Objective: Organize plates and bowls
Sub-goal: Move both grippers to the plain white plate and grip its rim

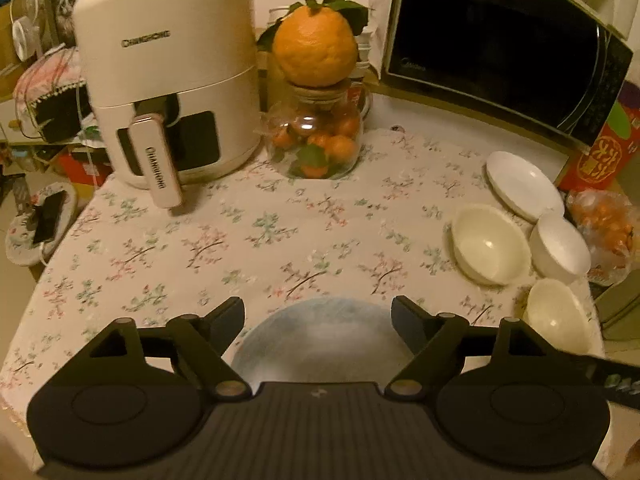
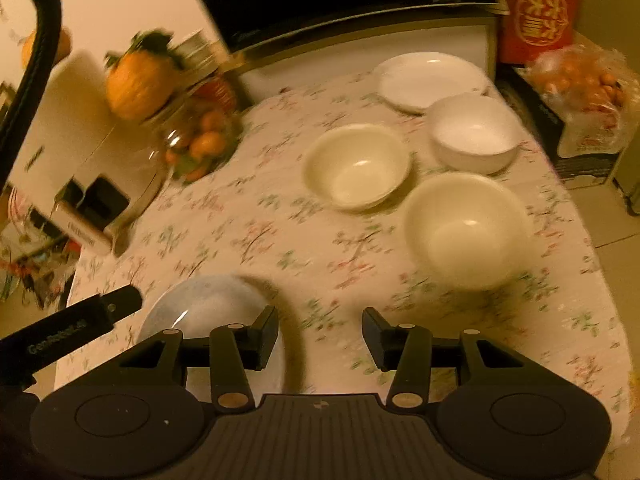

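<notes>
A pale blue plate [image 1: 320, 336] lies on the floral tablecloth right under my open left gripper [image 1: 318, 316], between its fingers; it also shows in the right wrist view [image 2: 208, 308]. A white plate [image 1: 524, 184] [image 2: 428, 80] sits at the far right by the microwave. Three bowls stand near it: a cream bowl [image 1: 490, 244] [image 2: 356, 166], a white bowl [image 1: 560, 248] [image 2: 474, 132] and a second cream bowl [image 1: 558, 314] [image 2: 466, 228]. My right gripper [image 2: 320, 338] is open and empty above the cloth, right of the blue plate.
A white air fryer [image 1: 168, 76] stands at the back left. A glass jar of small oranges [image 1: 316, 140] with a big orange [image 1: 316, 46] on top stands beside it. A black microwave [image 1: 508, 44] fills the back right. A bag of oranges [image 2: 580, 92] lies past the table edge.
</notes>
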Motion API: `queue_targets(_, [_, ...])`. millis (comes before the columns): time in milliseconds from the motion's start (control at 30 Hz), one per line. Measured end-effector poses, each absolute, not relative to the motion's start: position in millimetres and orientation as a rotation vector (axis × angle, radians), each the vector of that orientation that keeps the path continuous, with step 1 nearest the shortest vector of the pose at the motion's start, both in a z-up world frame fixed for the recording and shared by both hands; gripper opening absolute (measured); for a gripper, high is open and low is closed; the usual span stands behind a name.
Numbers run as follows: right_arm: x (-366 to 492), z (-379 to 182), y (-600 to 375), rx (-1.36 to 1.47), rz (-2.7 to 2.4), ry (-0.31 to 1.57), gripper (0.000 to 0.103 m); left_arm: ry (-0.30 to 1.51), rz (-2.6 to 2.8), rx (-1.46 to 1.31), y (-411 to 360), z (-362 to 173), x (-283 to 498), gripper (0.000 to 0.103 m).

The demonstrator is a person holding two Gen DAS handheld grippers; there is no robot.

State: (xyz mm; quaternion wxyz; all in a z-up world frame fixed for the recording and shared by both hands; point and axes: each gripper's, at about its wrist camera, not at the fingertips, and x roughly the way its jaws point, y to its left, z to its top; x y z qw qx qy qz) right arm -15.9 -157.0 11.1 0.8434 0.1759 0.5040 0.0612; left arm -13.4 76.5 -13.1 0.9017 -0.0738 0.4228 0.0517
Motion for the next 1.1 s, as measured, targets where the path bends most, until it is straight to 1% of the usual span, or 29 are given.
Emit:
queue_targets(67, [-11,16,-174,0.387,0.112,1.043,0.049,0.878,0.095,-0.173,73,-14,-6,0.082])
queue_targets(133, [-5,22,-191,0.384,0.087,1.013,0.056,0.896,0.074,-0.189,68,-17,4,0.082])
queue_targets(300, [18,33,-234,0.388,0.008,0.945,0.062,0.908,0.035,-0.198,49,-22,32,0.082])
queue_targets(600, [64,6,-296,0.498,-0.090,0.938,0.062,0.921,-0.002,-0.248,21,-39,88,0.082])
queue_targets(733, [84,-7,-326,0.595,-0.118,0.927,0.062,0.940,-0.003,-0.294,15,-50,110,0.082])
queue_targets(933, [111,-36,-366,0.641,-0.184,0.928,0.062,0.941,-0.008,-0.335,15,-63,149,0.082])
queue_targets(1100, [132,-61,-389,0.752,-0.187,0.945,0.062,0.941,-0.044,-0.360,7,-72,183,0.082])
